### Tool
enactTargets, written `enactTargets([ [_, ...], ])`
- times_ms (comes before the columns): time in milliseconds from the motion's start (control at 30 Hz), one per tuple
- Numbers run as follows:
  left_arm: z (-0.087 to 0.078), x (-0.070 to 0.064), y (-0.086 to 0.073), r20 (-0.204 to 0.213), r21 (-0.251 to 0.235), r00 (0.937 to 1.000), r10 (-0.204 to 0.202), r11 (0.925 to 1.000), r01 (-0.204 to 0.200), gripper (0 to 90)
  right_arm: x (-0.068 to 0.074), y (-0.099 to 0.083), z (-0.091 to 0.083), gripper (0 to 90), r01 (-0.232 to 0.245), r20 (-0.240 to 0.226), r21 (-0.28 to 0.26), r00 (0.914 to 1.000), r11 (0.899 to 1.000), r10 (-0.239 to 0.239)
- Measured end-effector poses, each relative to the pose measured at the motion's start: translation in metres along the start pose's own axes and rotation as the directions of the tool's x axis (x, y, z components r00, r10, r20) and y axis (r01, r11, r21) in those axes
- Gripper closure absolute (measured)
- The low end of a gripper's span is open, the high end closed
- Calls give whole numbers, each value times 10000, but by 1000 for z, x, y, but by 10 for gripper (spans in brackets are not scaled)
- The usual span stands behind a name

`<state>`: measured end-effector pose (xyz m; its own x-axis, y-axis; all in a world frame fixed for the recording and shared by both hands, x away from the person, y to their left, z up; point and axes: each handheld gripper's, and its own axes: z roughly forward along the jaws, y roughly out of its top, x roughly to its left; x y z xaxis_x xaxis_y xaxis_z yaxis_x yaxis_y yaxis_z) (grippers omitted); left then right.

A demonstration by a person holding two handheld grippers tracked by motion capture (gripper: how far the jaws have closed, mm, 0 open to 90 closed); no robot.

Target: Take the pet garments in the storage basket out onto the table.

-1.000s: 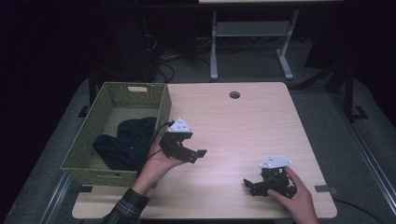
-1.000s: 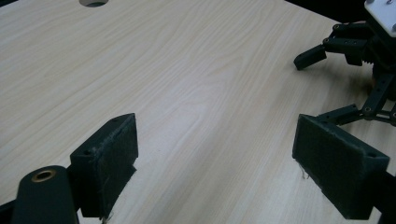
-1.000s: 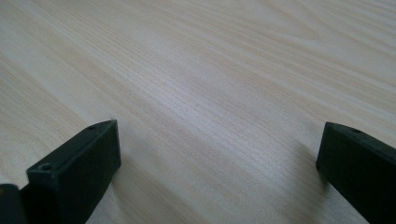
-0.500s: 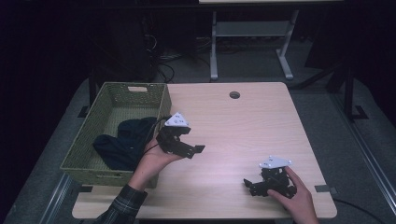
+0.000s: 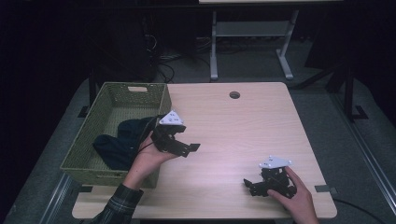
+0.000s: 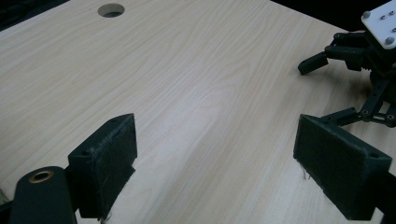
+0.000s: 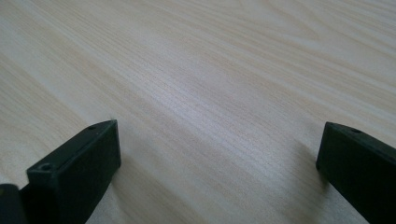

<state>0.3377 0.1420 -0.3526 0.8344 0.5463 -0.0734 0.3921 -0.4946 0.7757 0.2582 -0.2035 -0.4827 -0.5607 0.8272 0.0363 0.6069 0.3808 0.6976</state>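
Observation:
My left gripper (image 5: 189,149) is held above the light wooden table (image 5: 233,130), just right of a green woven basket (image 5: 84,154). Its jaws stand wide open with nothing between them, and the left gripper view (image 6: 215,140) shows bare wood in the gap. A dark cloth (image 5: 116,140) lies inside the basket, partly hidden by the hand. My right gripper (image 5: 250,186) rests low near the table's front right, open and empty, its jaws (image 7: 217,140) spread over bare wood. The left gripper view also shows the right gripper (image 6: 322,93) at the upper right.
A round cable hole (image 5: 234,94) sits near the table's far edge. The basket overhangs the table's left side. Beyond the table, a white metal frame (image 5: 247,32) stands on a dark floor with cables.
The left hand has drawn its gripper slightly back and left, closer to the basket's rim. The right gripper has stayed in place.

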Motion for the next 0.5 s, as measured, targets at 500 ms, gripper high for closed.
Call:
enactTargets([
  [500,-23,15,-4,-260,-161,9993,-264,9995,260,132,0,0,0,0,18,3,23,10000,10000,-18],
])
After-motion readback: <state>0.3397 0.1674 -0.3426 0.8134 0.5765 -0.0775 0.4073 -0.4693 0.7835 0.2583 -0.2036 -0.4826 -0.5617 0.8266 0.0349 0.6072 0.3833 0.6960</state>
